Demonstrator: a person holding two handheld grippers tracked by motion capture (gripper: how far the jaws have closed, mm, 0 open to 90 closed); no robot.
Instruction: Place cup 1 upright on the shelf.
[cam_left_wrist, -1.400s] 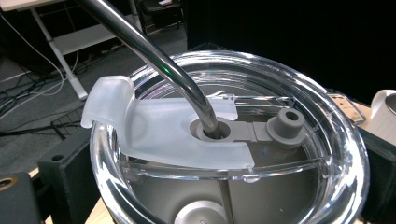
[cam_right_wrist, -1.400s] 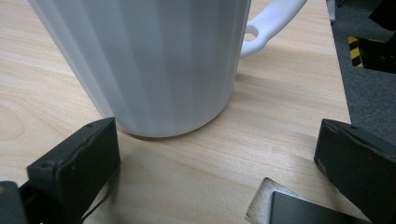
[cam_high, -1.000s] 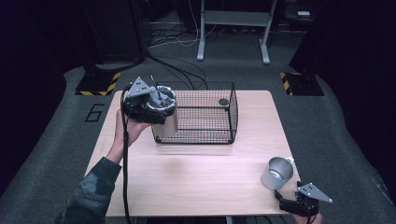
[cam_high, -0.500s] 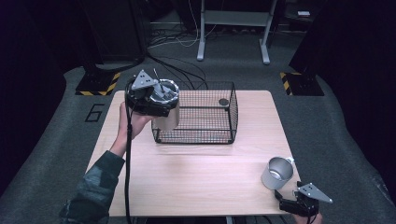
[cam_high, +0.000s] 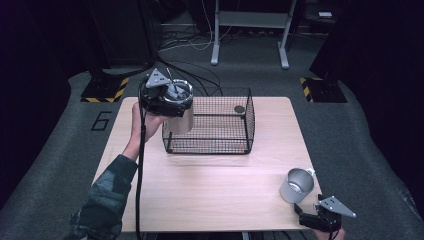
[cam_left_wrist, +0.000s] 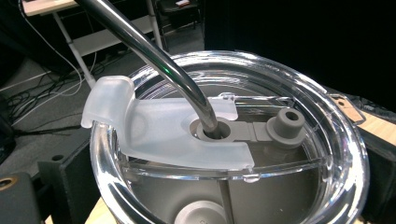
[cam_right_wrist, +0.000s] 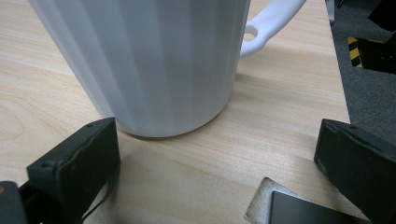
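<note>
The left claw (cam_high: 167, 95) has carried the tall stainless-steel tumbler with a clear plastic lid and bent metal straw (cam_high: 181, 107) rightward over the last second, from beside the black wire-mesh basket (cam_high: 220, 145) to its near-left corner, so I judge a drop into the basket is close. It stays clamped on the tumbler's top, hand raised off the table (cam_high: 210, 185), forearm angled up. The right claw (cam_high: 320, 220) rests wide open at the table's near-right edge, just behind the white ribbed mug (cam_high: 296, 185).

Room: dark walls; grey carpet floor (cam_high: 60, 165) marked "6" (cam_high: 101, 120); light wooden worktop (cam_high: 215, 185); white metal stand (cam_high: 248, 31); yellow-black striped bases (cam_high: 104, 89); floor cables (cam_high: 185, 40).
</note>
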